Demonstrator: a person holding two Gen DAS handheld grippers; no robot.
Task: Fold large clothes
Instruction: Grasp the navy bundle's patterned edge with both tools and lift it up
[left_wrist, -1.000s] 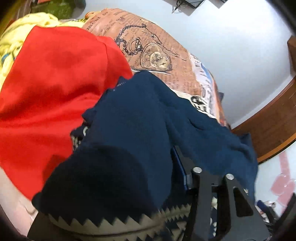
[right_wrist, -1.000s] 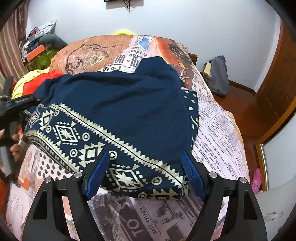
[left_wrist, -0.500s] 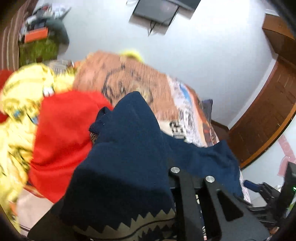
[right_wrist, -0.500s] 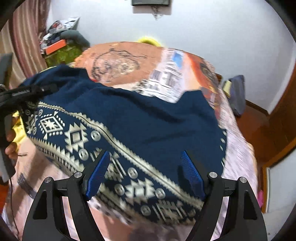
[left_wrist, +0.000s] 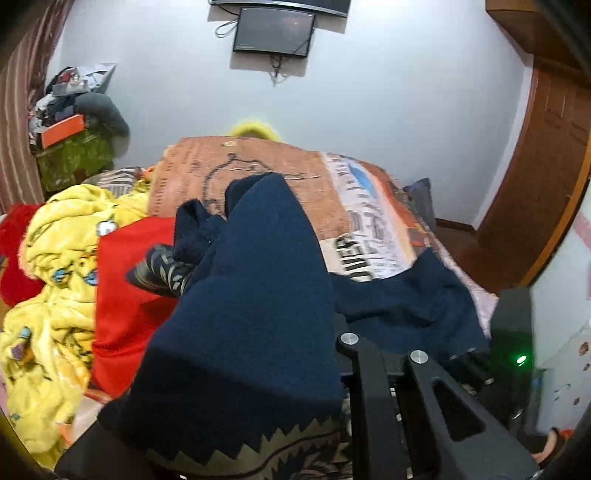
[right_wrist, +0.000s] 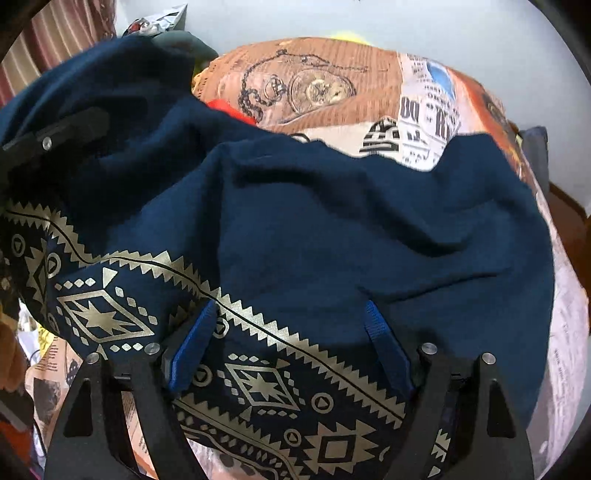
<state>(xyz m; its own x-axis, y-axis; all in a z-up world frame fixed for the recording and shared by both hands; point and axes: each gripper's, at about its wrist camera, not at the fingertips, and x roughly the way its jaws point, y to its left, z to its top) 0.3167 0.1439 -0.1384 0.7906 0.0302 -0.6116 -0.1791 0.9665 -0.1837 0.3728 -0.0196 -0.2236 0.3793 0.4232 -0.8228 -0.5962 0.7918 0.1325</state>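
While the navy garment (right_wrist: 332, 229) is hanging lifted above the bed (right_wrist: 332, 96), its gold-patterned border is running diagonally across the lower part of the right wrist view, and its plain blue body is sagging back toward the newspaper-print bedspread. Seen from the left wrist camera, the same cloth (left_wrist: 251, 314) is draping thickly over the left gripper (left_wrist: 343, 373), covering one finger entirely, with only the black finger (left_wrist: 373, 398) on the right side showing; the fabric is bunching right at the gripper's mouth and appears pinched there, though the contact itself is lying hidden under the folds. The right gripper (right_wrist: 291, 354) is sitting with its blue-padded fingers (right_wrist: 192, 354) spread wide apart, the patterned hem lying across the gap between them, and nothing is being squeezed between the pads. At the left edge of the right wrist view, the left gripper is showing again as a black bar (right_wrist: 55, 133) buried in the cloth. Beside the garment on the bed, a red cloth (left_wrist: 129, 295) is lying next to a yellow blanket (left_wrist: 55, 277) with cartoon print. On the white wall beyond, a dark screen (left_wrist: 275, 35) is hanging, and a wooden door (left_wrist: 535, 177) is standing at the right.
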